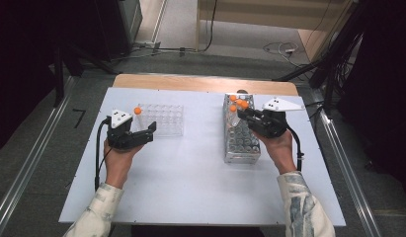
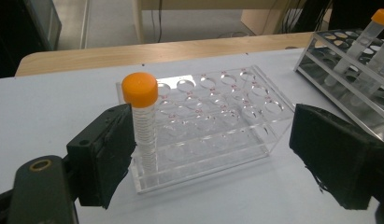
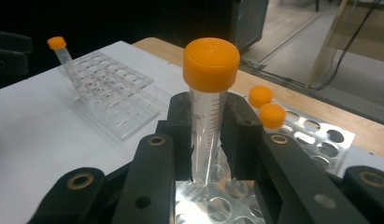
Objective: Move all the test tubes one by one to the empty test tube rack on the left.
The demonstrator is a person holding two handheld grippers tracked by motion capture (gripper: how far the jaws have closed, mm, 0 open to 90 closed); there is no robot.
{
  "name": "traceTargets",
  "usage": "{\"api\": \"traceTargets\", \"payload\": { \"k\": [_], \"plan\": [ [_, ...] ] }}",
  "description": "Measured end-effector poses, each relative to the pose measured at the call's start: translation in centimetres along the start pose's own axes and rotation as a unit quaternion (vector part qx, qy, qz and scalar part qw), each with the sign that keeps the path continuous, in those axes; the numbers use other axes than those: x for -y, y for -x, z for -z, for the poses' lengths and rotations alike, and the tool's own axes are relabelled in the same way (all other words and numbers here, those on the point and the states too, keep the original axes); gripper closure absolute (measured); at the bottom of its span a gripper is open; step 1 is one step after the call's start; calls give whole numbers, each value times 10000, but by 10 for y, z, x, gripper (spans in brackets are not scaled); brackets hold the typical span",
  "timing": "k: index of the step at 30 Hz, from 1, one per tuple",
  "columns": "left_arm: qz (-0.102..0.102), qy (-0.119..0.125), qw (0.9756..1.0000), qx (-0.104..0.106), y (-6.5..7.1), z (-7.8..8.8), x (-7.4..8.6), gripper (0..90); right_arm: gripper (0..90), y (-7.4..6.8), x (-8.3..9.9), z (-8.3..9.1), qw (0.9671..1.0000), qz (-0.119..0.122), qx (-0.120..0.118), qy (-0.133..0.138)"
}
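While the left hand-held gripper (image 1: 152,130) rests on the white surface (image 1: 190,173) with its jaws spread wide and nothing between them, the right hand-held gripper (image 1: 241,114) is closed around a clear plastic tube with an orange screw cap (image 3: 207,116). In the right gripper view that tube stands upright between the two black jaws, its tapered tip down at the holes of the shiny metal rack (image 3: 316,135) and its cap well above the jaw tips. Two more orange caps (image 3: 266,106) show just behind it over the same rack.

From the high view, the metal rack (image 1: 242,143) lies on the right part of the surface, its long side running away from the person, with a cluster of orange-capped tubes at its far end, where the right hand-held gripper is. A clear acrylic rack with rows of round holes (image 1: 163,119) sits on the left part, well apart from the metal one. One orange-capped tube (image 2: 142,122) stands in its near-left corner hole, as the left gripper view shows, just beside the left jaw's pad but not held by it. The person's patterned sleeves (image 1: 299,207) enter from the bottom edge.
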State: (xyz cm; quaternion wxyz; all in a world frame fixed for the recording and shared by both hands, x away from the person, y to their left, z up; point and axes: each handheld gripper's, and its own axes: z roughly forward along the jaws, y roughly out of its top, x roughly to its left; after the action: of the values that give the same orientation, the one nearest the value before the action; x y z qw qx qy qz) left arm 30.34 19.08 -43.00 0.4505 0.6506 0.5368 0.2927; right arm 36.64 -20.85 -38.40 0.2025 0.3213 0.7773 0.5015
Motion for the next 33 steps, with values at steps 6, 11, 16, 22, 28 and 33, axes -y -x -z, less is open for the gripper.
{"api": "traceTargets", "payload": {
  "k": [6,11,16,22,28,33],
  "plan": [
    [-68,-19,10000,61,6,1,-2,147,721,-19,-2,-11,9996,126,-243,-34],
    [-104,37,9999,107,10,4,-5,148,721,-37,-6,-23,9987,212,-453,-78],
    [-141,51,9997,166,14,5,-6,149,721,-58,-8,-39,9970,359,-664,-188],
    [-171,80,9995,248,20,5,-7,149,721,-80,-7,-60,9947,479,-844,-347],
    [-255,121,9989,387,28,7,-9,158,721,-100,-6,-78,9923,584,-985,-477],
    [-307,132,9983,480,33,9,-10,164,721,-108,-5,-88,9910,609,-1049,-566]
  ]
}}
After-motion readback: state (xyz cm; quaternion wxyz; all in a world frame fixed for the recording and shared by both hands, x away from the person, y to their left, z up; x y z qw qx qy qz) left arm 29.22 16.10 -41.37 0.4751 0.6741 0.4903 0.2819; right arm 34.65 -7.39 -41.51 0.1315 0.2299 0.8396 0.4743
